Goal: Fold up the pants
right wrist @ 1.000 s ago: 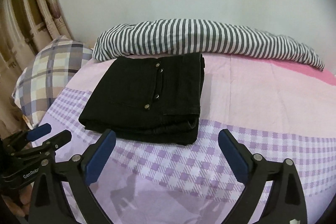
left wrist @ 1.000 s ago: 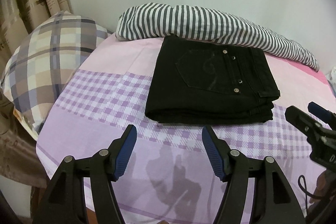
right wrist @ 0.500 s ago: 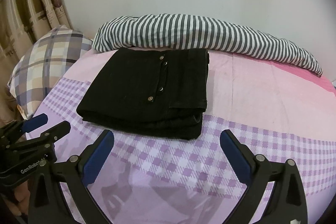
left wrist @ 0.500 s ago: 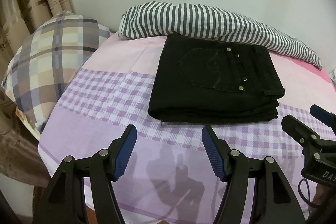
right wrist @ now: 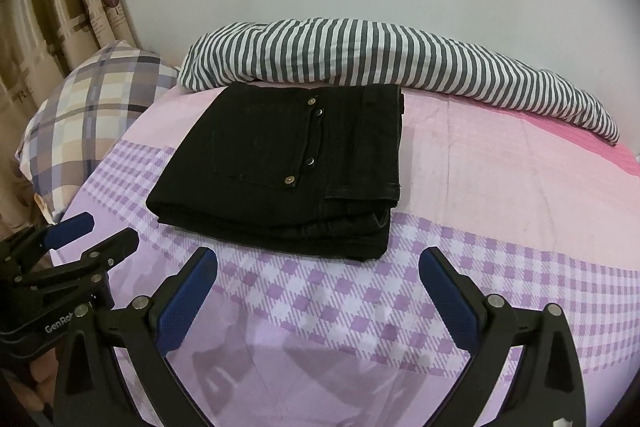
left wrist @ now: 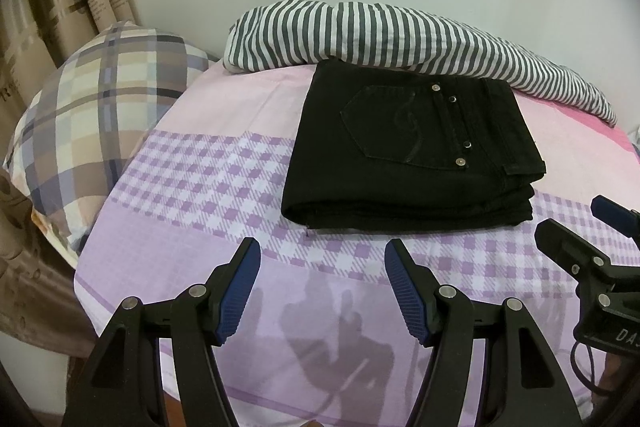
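The left gripper hangs wide apart and empty above the near edge of the bed; the right gripper is likewise spread wide and holds nothing. Both sit clear of the cloth, side by side.

Just beyond them the pants lie on the bed as a compact stacked rectangle, back pocket up, their far edge touching the striped quilt. A plaid pillow lies off to the left.

Folding looks finished, so this is most likely the final pull-away; at most, the next move would square up the slightly uneven layers at the right-hand end.

The bundle's long axis runs left to right across the bed, waistband end toward the right, the folded edge toward the left.
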`<state>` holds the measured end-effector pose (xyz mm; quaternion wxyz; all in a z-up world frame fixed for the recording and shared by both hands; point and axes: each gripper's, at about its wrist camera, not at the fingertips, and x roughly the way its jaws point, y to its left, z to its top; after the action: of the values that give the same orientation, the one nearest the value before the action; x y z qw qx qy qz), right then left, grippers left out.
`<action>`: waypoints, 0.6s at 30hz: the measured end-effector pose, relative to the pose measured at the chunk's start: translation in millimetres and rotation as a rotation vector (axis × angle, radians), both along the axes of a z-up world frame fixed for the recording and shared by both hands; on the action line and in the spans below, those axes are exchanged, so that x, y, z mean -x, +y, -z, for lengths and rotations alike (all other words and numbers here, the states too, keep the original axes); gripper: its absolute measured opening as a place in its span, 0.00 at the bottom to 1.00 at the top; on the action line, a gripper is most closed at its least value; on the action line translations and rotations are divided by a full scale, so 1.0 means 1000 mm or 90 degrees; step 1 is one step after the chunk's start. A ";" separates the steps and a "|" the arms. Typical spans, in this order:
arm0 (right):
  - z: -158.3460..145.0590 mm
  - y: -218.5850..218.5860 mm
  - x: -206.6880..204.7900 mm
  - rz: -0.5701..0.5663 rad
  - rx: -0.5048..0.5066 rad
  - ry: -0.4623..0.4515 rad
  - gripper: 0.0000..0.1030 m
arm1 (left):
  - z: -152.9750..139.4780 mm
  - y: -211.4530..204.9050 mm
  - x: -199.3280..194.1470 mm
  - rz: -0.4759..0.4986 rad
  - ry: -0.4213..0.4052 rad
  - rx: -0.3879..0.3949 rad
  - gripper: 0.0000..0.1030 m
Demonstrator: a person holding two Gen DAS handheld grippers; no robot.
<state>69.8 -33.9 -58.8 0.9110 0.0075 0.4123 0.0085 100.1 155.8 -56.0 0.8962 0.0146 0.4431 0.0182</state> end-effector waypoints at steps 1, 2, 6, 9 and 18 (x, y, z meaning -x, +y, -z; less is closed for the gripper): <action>0.001 0.000 0.000 0.000 0.001 0.001 0.97 | 0.000 0.000 0.000 0.000 0.000 -0.002 0.63; 0.001 0.000 0.000 0.000 0.002 0.002 0.97 | 0.000 0.000 -0.001 0.000 0.000 -0.003 0.63; 0.003 -0.001 0.000 -0.001 0.002 0.005 0.97 | 0.000 0.001 -0.001 -0.001 -0.001 -0.005 0.63; 0.003 -0.001 0.000 -0.001 0.001 0.006 0.97 | 0.000 0.001 -0.001 -0.001 -0.001 -0.007 0.63; 0.004 -0.003 0.002 0.004 0.001 0.006 0.97 | -0.001 0.003 -0.001 0.002 -0.008 -0.019 0.63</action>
<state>68.1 -37.4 -62.5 0.9090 0.0082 0.4166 0.0057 100.9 158.3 -54.8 0.8985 0.0288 0.4373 0.0239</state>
